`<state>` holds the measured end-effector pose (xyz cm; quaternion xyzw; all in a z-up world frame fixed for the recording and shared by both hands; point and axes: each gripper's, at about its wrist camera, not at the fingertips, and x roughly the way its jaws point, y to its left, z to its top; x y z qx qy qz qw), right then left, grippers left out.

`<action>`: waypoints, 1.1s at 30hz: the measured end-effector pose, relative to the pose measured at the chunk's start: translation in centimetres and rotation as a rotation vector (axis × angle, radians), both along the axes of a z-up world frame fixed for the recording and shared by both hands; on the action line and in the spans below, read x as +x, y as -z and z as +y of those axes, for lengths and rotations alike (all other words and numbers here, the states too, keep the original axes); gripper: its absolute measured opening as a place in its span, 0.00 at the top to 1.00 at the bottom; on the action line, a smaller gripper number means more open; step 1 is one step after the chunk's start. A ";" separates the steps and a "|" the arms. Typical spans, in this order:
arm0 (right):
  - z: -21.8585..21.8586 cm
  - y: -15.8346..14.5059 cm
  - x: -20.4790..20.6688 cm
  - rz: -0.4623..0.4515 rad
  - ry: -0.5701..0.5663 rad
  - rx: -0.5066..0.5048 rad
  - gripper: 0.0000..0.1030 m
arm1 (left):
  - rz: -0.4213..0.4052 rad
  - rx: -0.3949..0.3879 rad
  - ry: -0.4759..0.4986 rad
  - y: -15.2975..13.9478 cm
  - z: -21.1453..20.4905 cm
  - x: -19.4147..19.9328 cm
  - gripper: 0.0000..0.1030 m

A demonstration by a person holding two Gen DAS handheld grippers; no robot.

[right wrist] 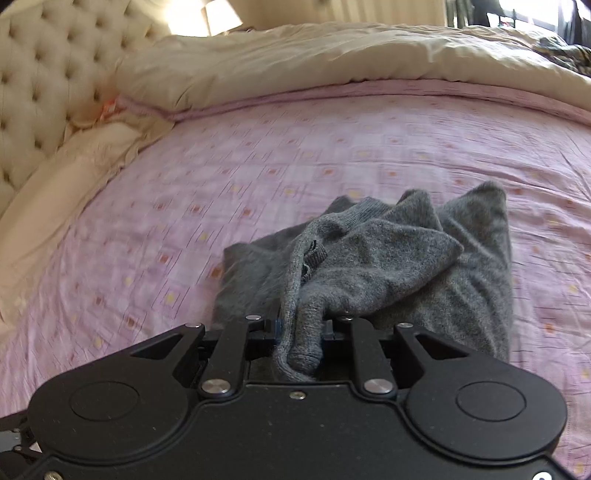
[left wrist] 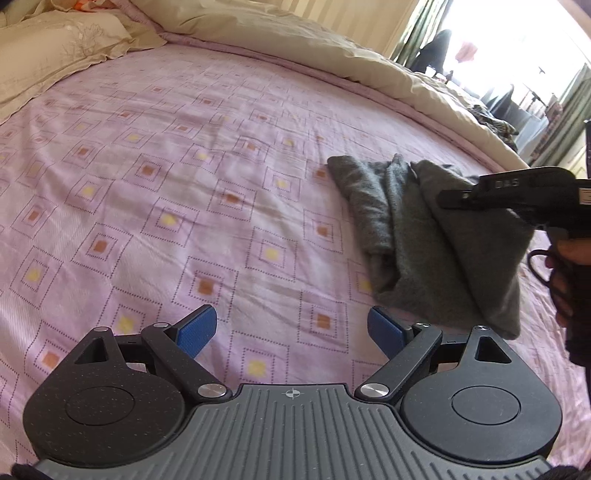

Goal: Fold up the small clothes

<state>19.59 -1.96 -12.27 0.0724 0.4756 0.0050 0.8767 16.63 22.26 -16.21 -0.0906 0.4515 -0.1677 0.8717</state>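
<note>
right gripper [right wrist: 299,328] clenched on a rolled edge of the grey sweater [left wrist: 424,236], half folded on the pink bedspread [left wrist: 166,166]; left gripper [left wrist: 291,328] released, empty; best carry the edge across low, keeping it taut

Sweater [left wrist: 424,236] on bedsheet [left wrist: 184,184], duvet [left wrist: 295,33] behind, pillow [left wrist: 55,55] far left.

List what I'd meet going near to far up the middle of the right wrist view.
Right hand-held gripper shut on the grey knitted garment → bare pink sheet with small square print → rolled cream duvet along the far side.
</note>
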 end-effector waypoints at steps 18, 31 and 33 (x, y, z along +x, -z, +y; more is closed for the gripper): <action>-1.8 -3.5 -5.7 -0.234 -0.114 0.108 0.51 | -0.042 -0.038 0.040 -2.7 -2.0 2.8 0.13; 6.0 -0.6 -11.9 -0.321 -0.431 -0.278 0.36 | 0.026 -0.154 0.088 -4.3 -6.8 10.8 0.13; 7.0 0.0 -11.6 -0.329 -0.460 -0.313 0.36 | 0.049 -0.164 0.092 -3.9 -7.5 11.9 0.13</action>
